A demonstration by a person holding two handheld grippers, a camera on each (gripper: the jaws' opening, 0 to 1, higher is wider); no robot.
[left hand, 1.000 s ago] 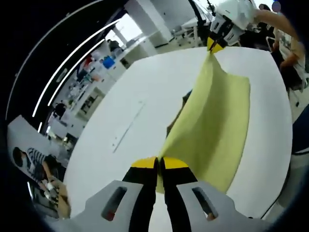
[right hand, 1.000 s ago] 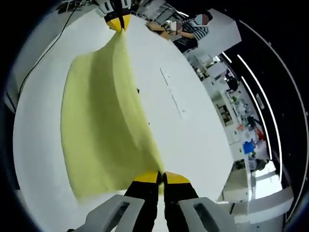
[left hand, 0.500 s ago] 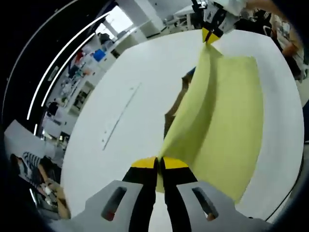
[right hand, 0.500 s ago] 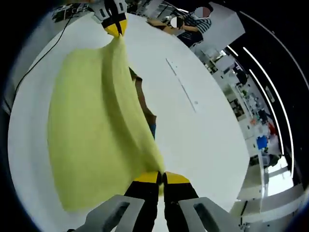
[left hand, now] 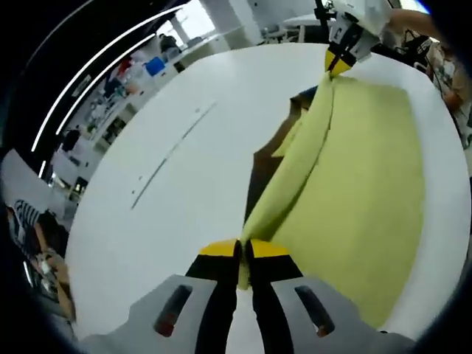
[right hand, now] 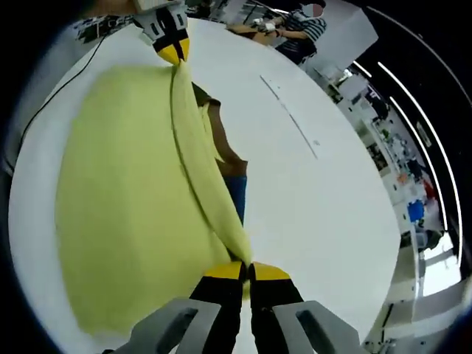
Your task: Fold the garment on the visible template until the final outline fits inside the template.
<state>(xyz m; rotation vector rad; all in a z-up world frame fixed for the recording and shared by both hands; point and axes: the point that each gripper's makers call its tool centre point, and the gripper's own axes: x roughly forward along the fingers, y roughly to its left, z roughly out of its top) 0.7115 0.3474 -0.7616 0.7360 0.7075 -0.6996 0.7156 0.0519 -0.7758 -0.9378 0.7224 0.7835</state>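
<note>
We are working over a white table [left hand: 169,184], where the yellow garment [left hand: 361,184] is spreading toward 3 o'clock in the left gripper view, covering most of a brown and blue template [right hand: 232,173]. Our left gripper [left hand: 244,249] is pinching one end of the raised fold, our right gripper [right hand: 245,271] the other end.
</note>
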